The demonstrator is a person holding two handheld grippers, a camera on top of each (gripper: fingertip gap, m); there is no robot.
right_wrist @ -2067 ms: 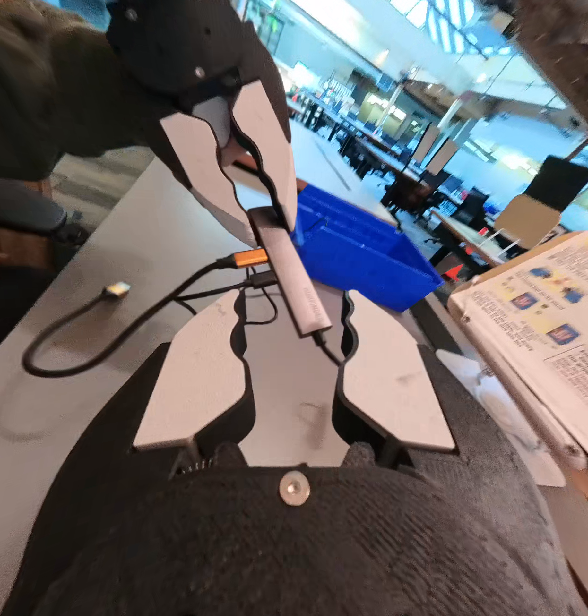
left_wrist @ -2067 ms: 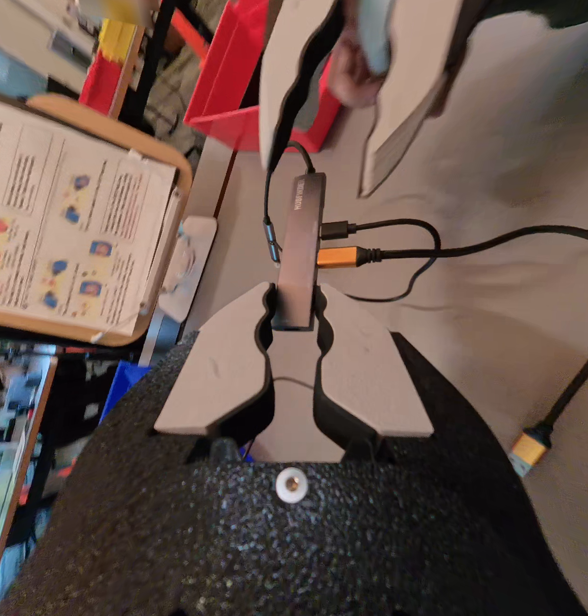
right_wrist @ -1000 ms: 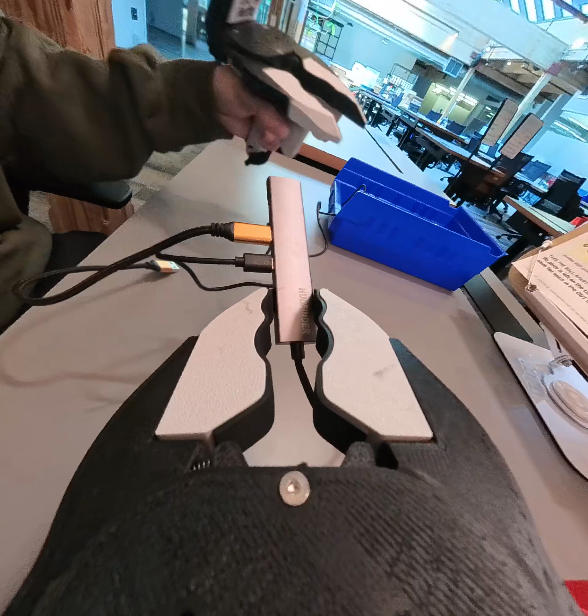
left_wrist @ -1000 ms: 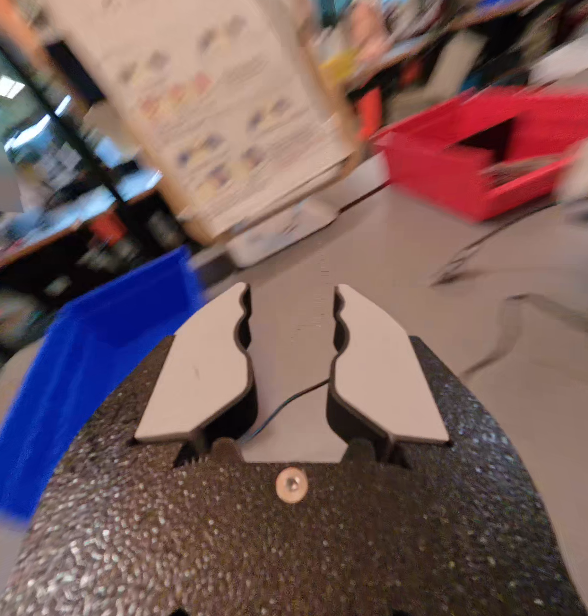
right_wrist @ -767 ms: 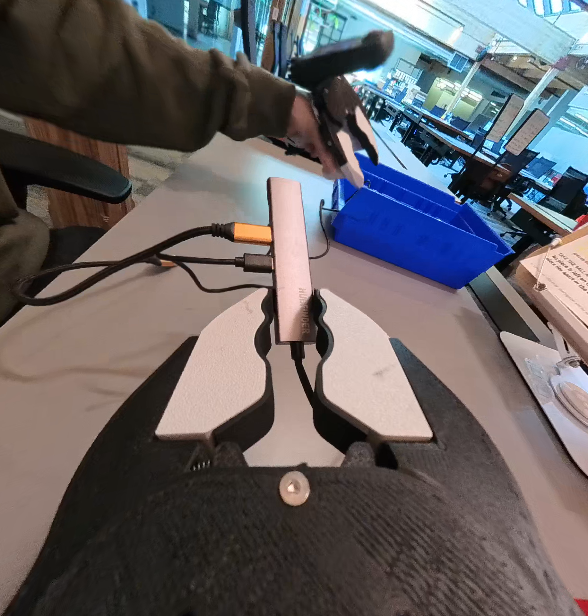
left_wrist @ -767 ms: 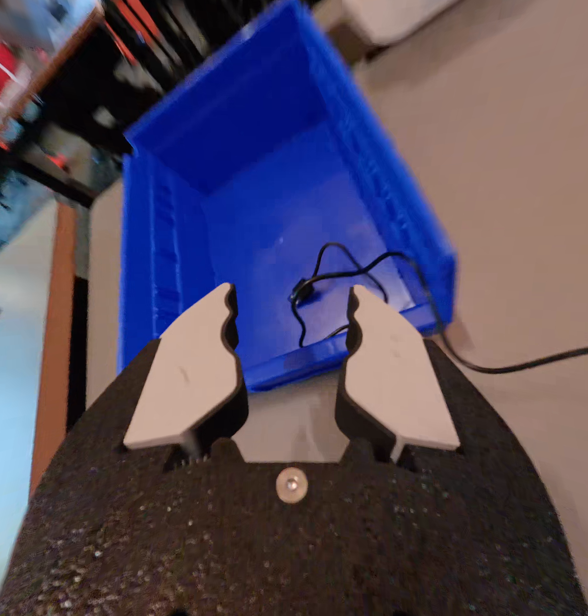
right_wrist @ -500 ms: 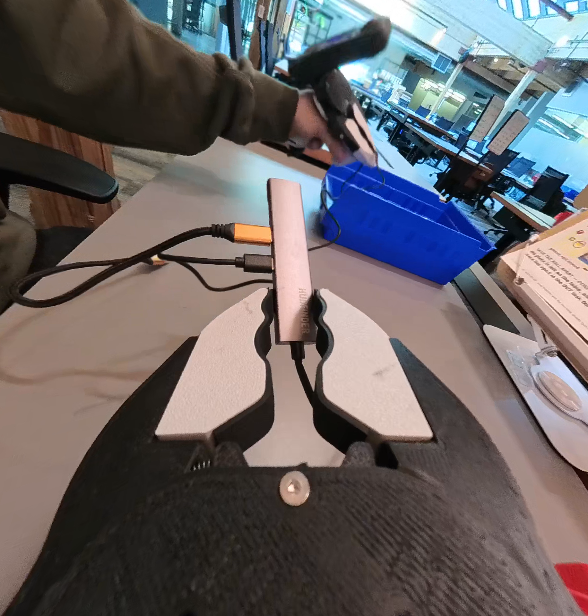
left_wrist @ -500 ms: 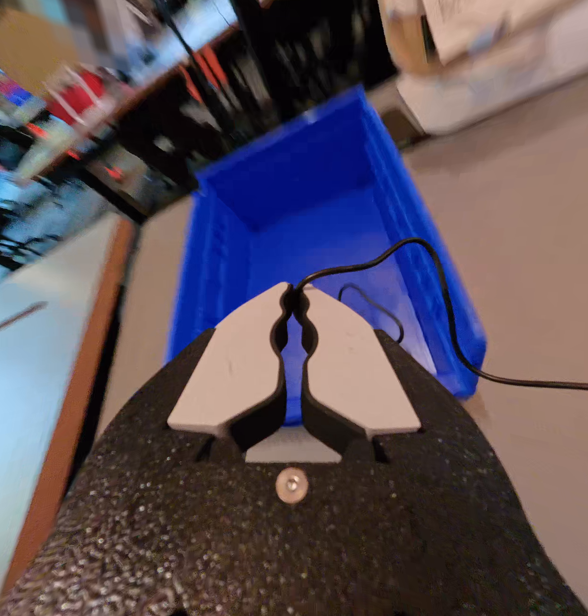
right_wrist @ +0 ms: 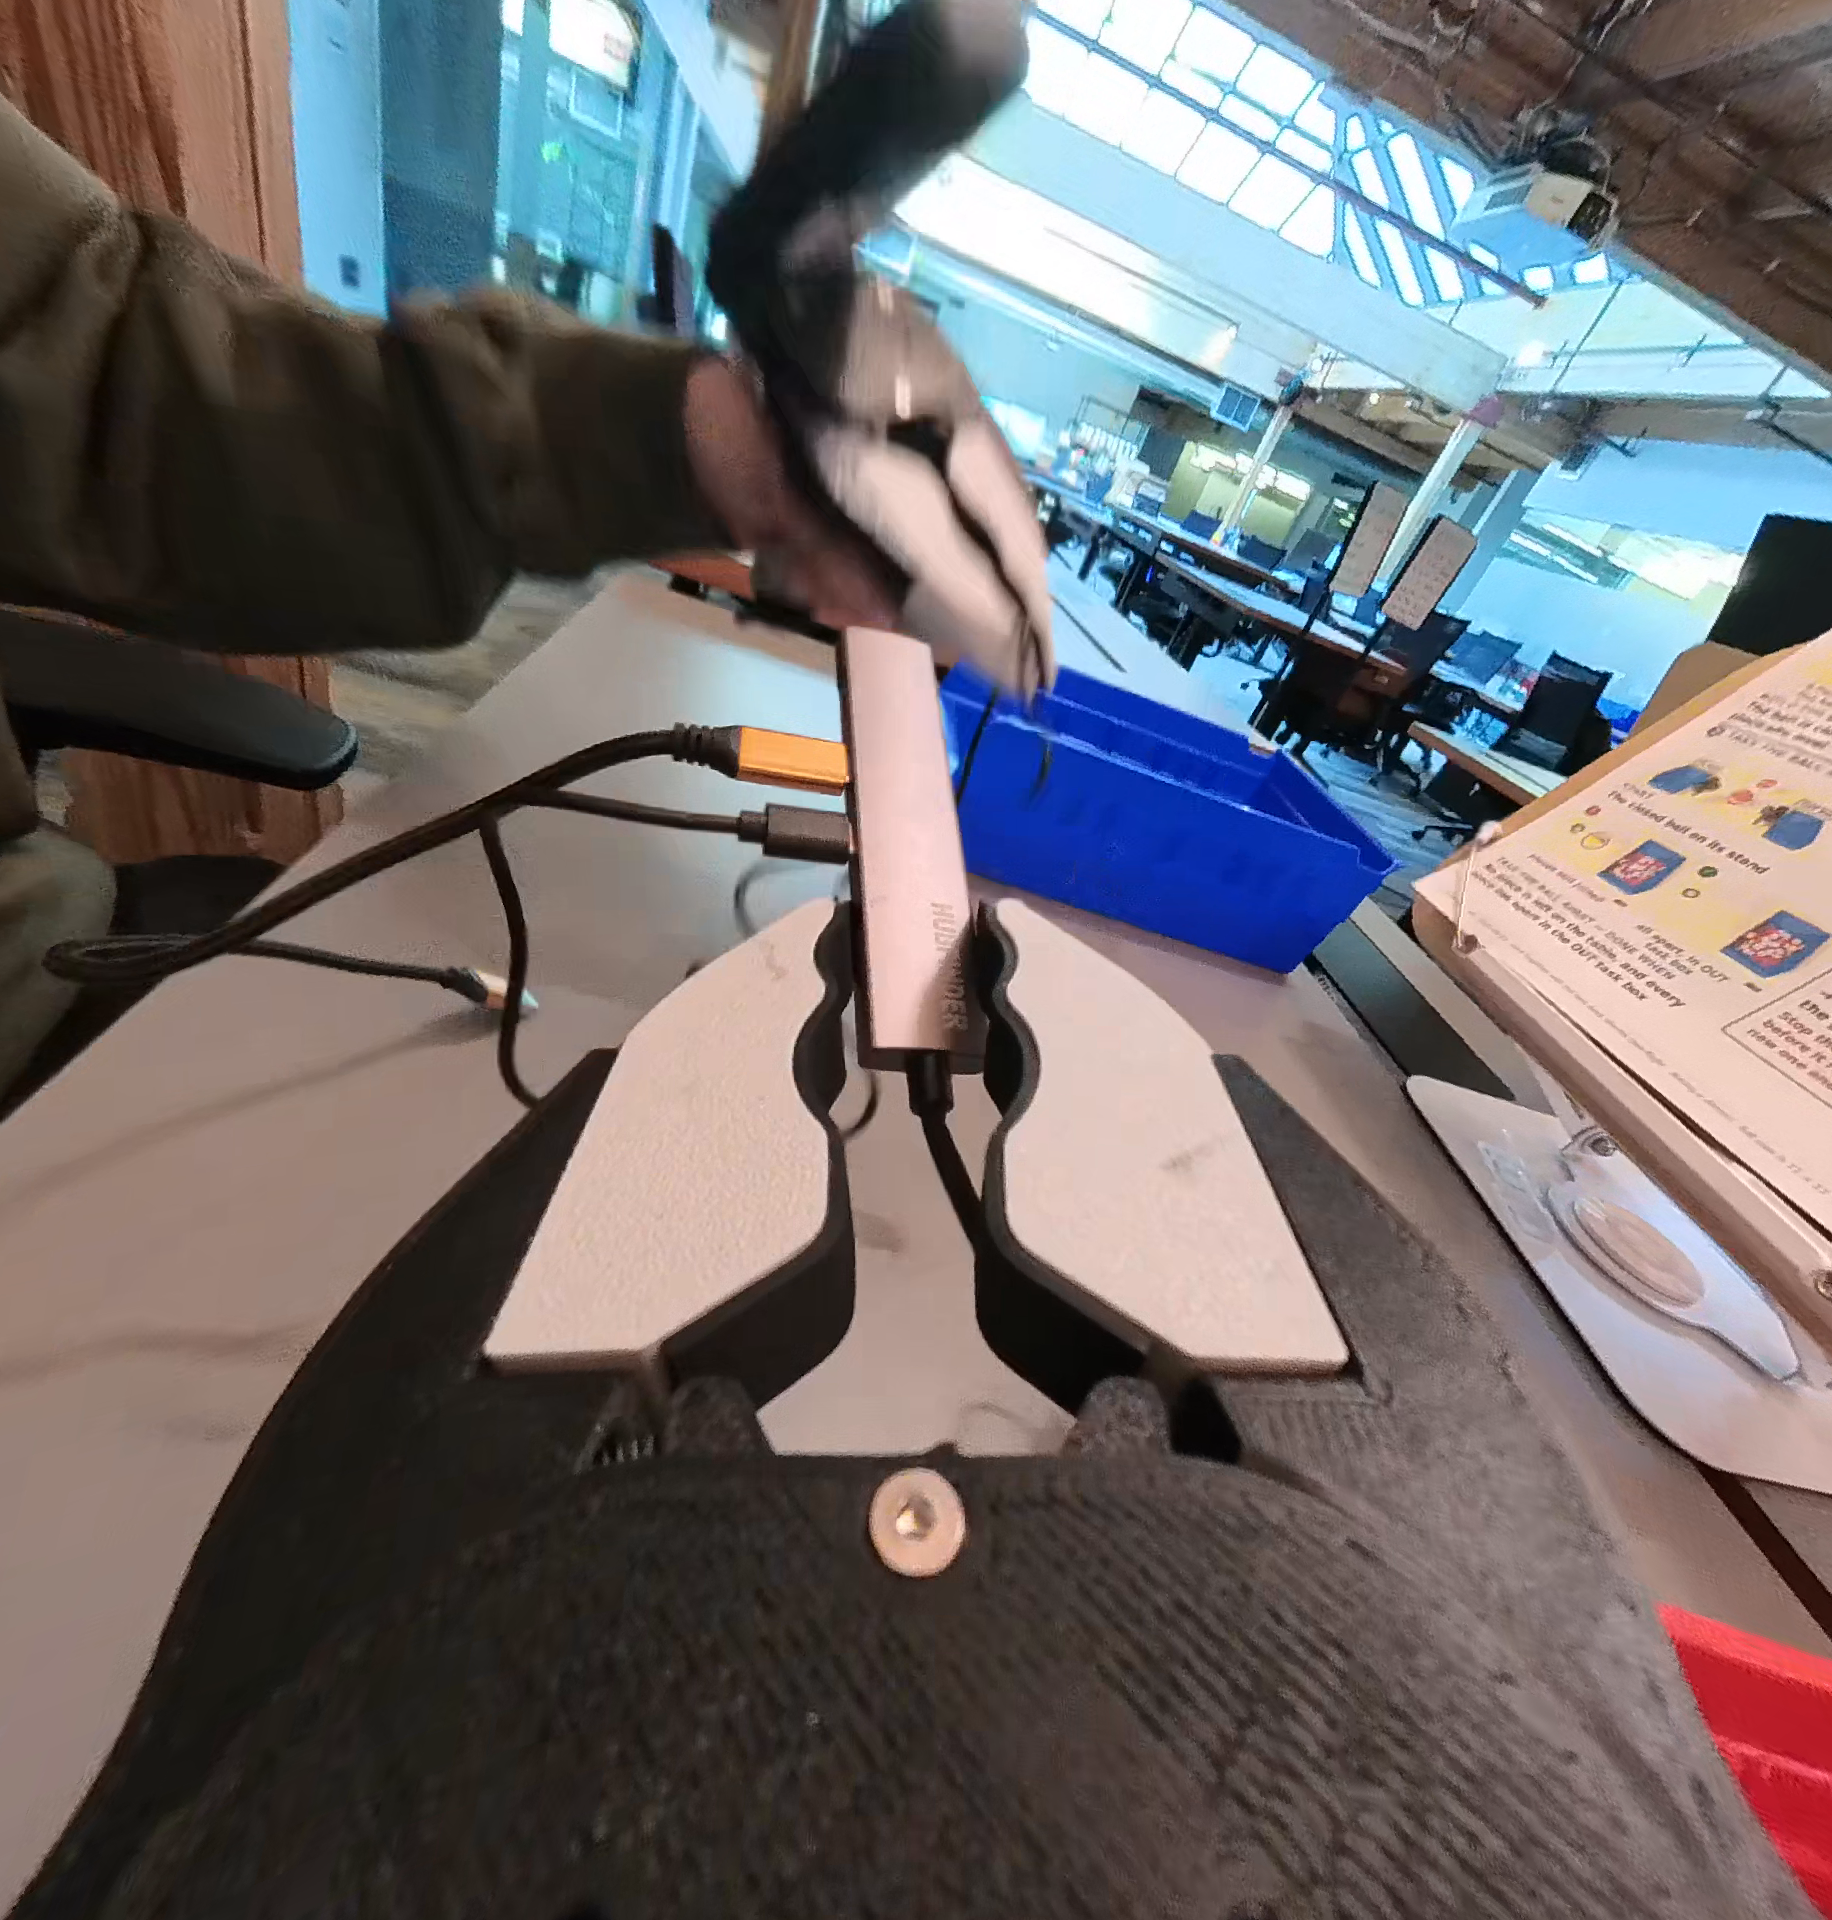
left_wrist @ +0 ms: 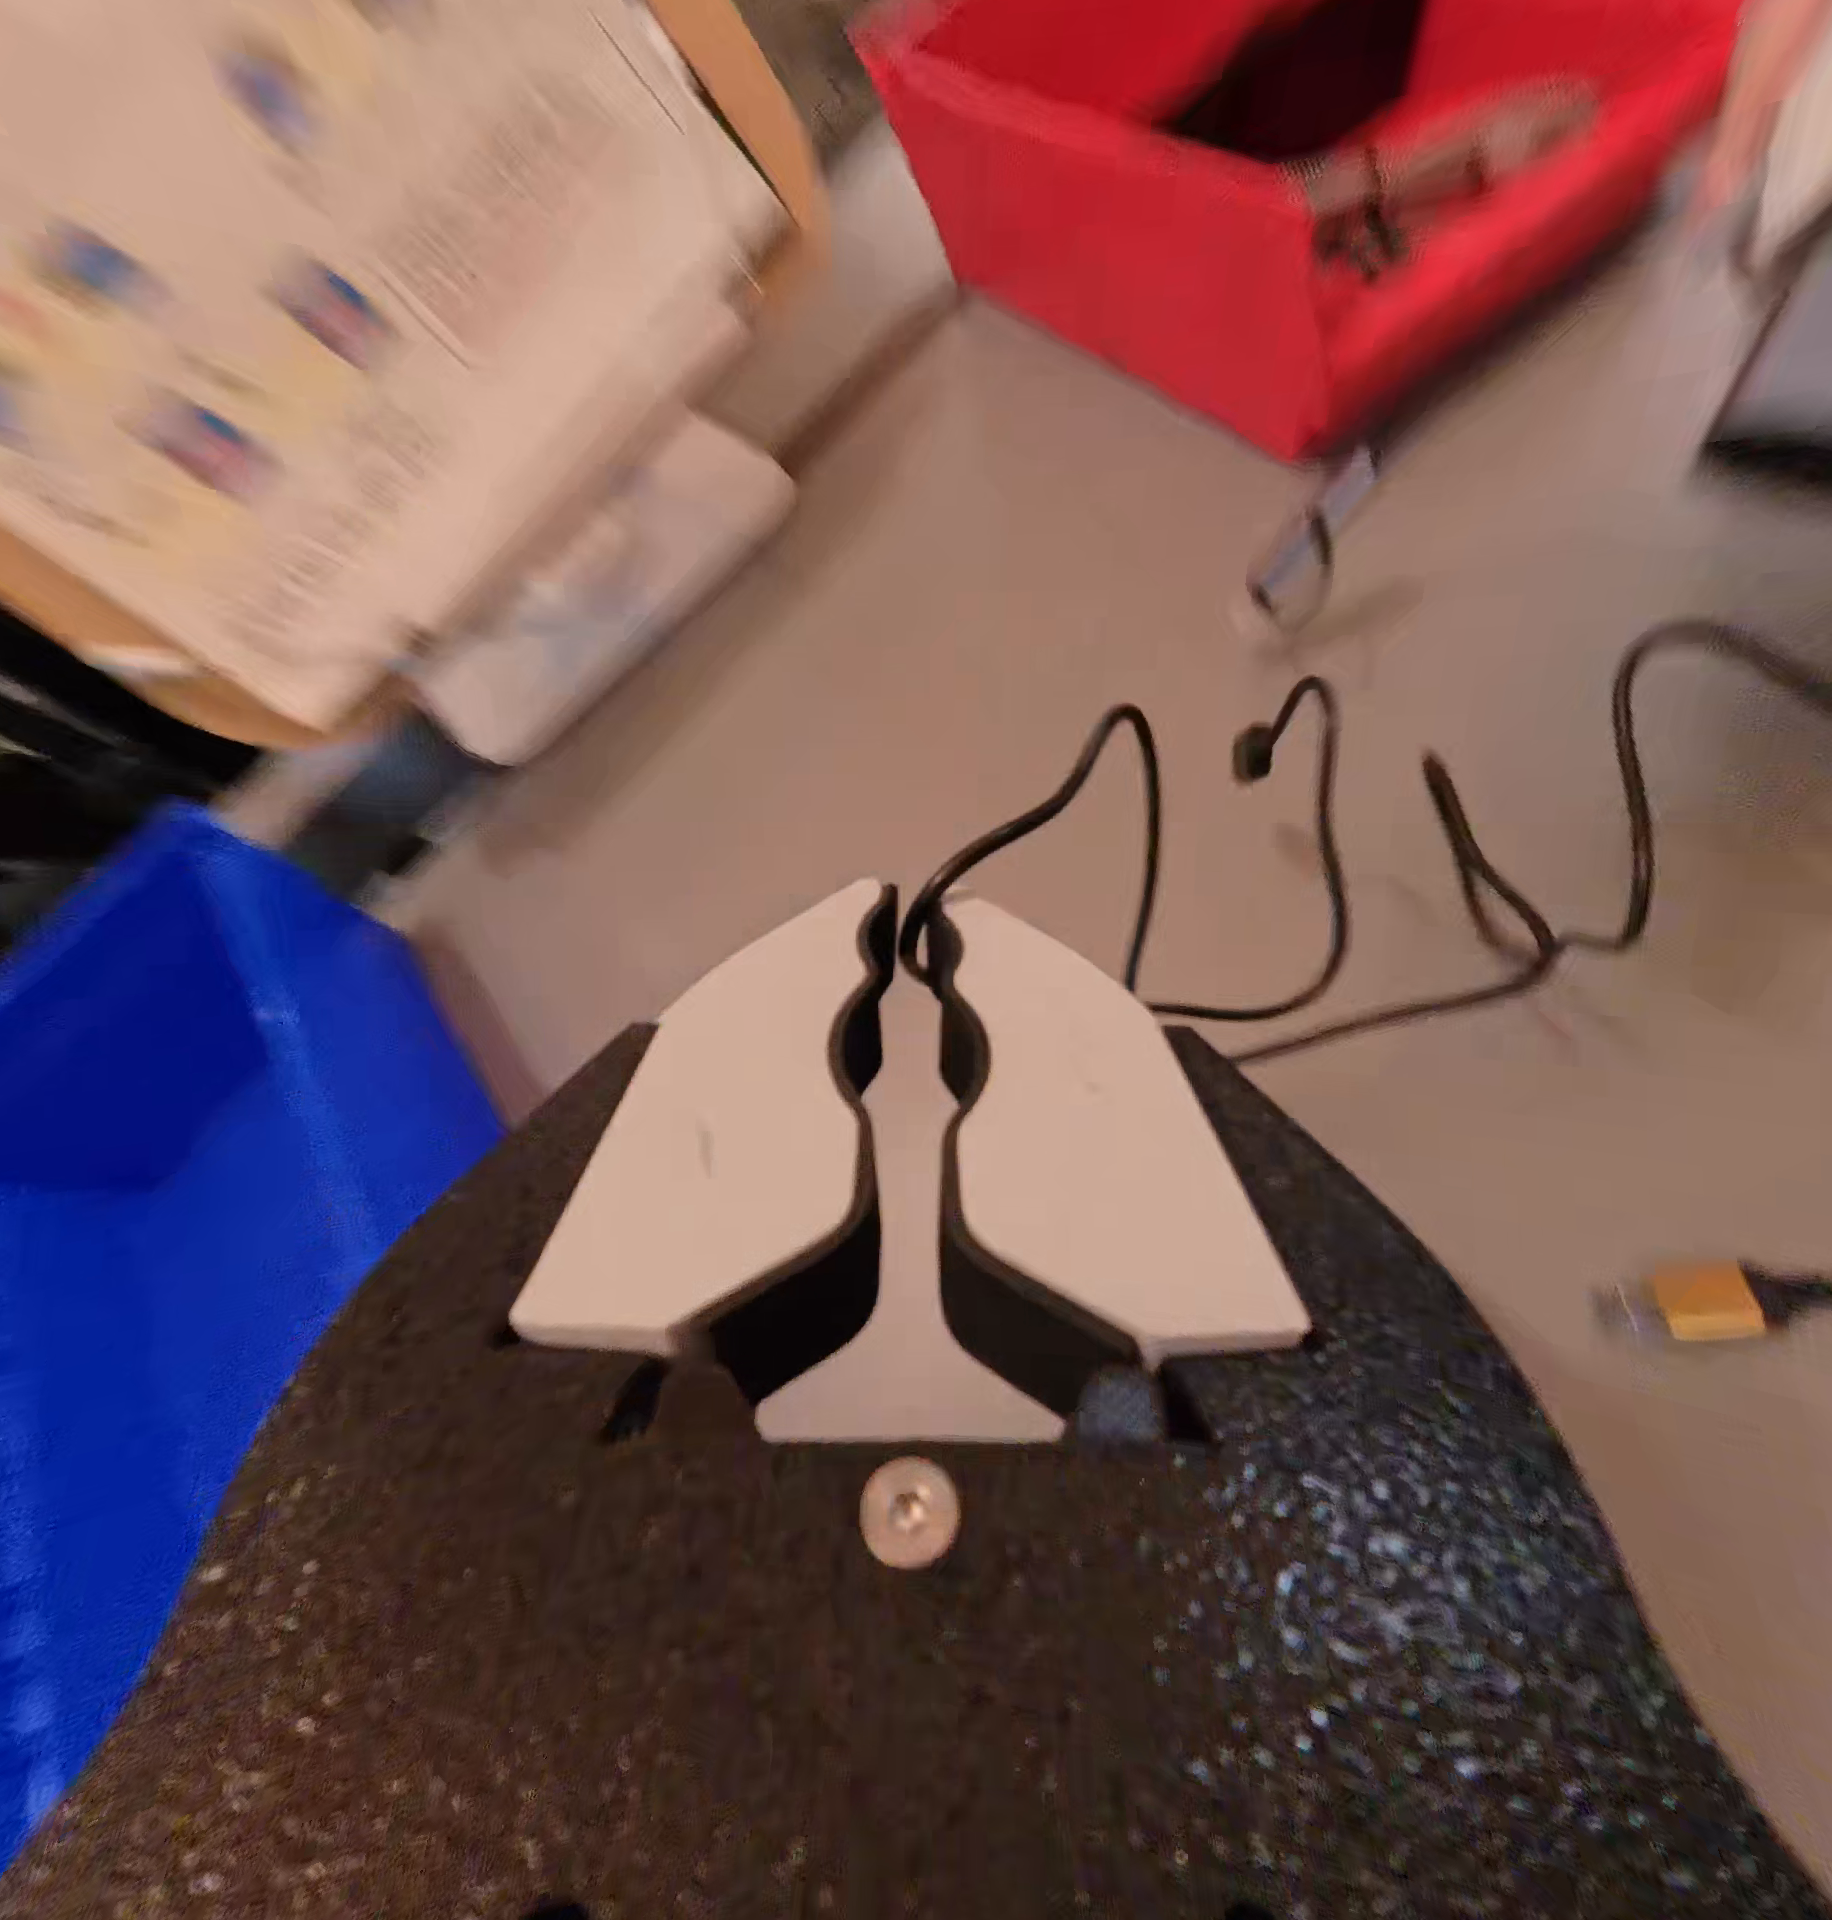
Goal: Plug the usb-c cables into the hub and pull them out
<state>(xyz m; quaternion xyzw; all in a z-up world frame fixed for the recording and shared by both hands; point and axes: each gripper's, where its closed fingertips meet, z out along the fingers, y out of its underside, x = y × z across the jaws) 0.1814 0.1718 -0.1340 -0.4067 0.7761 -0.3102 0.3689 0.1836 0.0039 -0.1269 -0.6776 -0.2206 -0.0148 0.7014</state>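
Observation:
My right gripper is shut on the near end of the grey hub and holds it up over the table. An orange-plug cable and a black-plug cable sit in the hub's left side. The hub's own lead runs back between the fingers. My left gripper is shut on a thin black cable, whose loose plug hangs free. In the right wrist view the left gripper is blurred, just past the hub's far end. The hub shows blurred in the left wrist view.
A blue bin stands beyond the hub and also shows at the left of the left wrist view. A red bin is at the far side. A clipboard with printed sheets stands to the right. A loose orange plug lies on the grey table. My hands' fingertips stand some 15 centimetres from each other.
My left gripper let go of the hub, shut on a thin black cable over the blue bin, and has swung back toward the hub with it. My right gripper took the hub and keeps it.

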